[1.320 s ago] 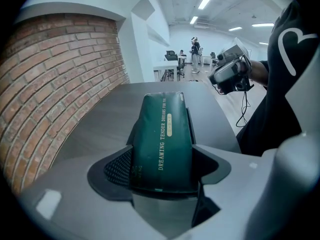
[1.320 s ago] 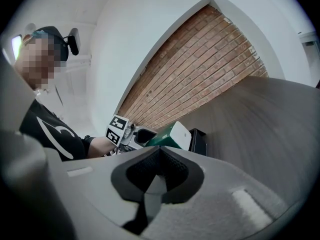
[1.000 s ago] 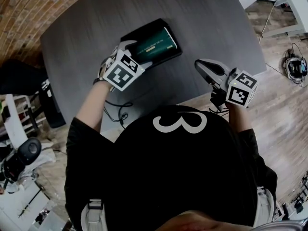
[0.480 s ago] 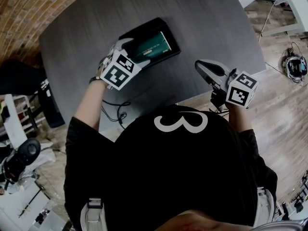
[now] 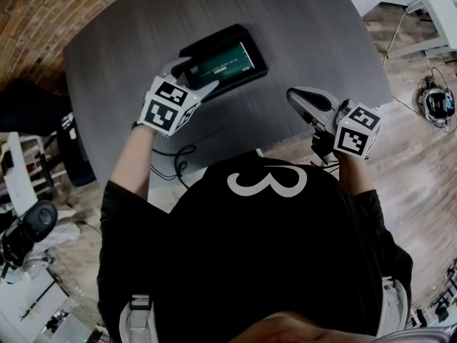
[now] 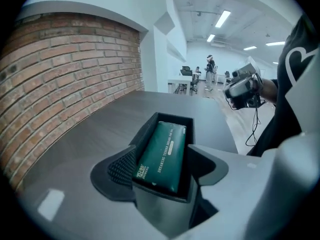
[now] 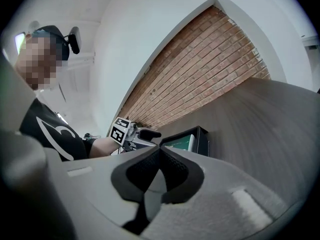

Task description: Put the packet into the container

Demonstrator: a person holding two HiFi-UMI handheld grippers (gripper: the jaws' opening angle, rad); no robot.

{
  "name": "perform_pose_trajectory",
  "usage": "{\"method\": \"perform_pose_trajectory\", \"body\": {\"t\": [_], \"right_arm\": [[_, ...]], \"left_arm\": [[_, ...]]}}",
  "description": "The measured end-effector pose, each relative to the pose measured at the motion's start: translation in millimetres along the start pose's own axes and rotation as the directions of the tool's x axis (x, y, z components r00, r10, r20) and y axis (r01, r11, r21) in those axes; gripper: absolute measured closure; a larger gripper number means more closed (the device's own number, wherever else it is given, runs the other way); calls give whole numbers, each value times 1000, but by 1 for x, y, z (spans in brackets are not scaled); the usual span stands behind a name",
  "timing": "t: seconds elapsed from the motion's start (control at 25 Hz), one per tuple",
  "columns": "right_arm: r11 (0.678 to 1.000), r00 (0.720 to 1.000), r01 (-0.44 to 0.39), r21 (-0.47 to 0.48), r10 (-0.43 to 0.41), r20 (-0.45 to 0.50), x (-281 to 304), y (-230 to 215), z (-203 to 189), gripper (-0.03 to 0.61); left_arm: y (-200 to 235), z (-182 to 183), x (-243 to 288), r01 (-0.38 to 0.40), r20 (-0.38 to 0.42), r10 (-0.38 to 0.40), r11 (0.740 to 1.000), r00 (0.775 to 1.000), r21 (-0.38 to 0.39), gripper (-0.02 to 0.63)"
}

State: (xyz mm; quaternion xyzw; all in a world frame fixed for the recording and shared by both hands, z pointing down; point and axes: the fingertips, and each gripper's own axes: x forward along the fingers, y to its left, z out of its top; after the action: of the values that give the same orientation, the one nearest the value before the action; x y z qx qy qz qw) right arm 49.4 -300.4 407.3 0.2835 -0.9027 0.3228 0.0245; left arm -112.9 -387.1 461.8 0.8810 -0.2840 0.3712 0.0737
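A dark green packet (image 5: 223,61) (image 6: 163,153) lies flat inside the black rectangular container (image 5: 211,45) (image 6: 148,127) on the grey table. My left gripper (image 5: 193,76) (image 6: 162,154) hovers at the container's near end. Its jaws stand on either side of the packet, apart from it and closing. My right gripper (image 5: 294,96) (image 7: 160,148) hangs over the table's near right edge, well clear of the container. Its jaws are shut with nothing between them.
The grey table (image 5: 307,34) ends just in front of the person's body. A brick wall (image 6: 60,69) runs along its left side. Black cables (image 5: 175,164) lie on the wooden floor below the near edge. White furniture (image 5: 421,6) stands at the far right.
My left gripper has drawn back from over the packet towards the person and to the left, leaving the packet in the container. The right gripper has stayed where it was.
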Motion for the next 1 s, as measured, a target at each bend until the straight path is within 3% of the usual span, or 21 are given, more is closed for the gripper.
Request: {"method": "perform_pose_trajectory", "body": {"t": [0.24,0.48,0.72,0.88,1.0], "right_arm": [[998,999,-40,-38,41,11,-3,23,6,577],[988,995,-102,-113,103,-1,3,53,14,578],[965,984,-176,-195,172,-32,18,84,20,578],[947,980,-199,-253,195,-38,25,100,25,578],[936,978,-205,-285,207,-22,27,107,28,578]], "left_arm": [[-18,18,-47,1,161,28,984,987,-175,402],[-43,32,-103,-40,275,110,968,955,-248,472],[-72,30,-135,5,371,159,915,915,-404,529],[-86,28,-147,31,435,214,871,875,-490,612],[-94,34,-155,69,486,237,844,841,-531,601]]}}
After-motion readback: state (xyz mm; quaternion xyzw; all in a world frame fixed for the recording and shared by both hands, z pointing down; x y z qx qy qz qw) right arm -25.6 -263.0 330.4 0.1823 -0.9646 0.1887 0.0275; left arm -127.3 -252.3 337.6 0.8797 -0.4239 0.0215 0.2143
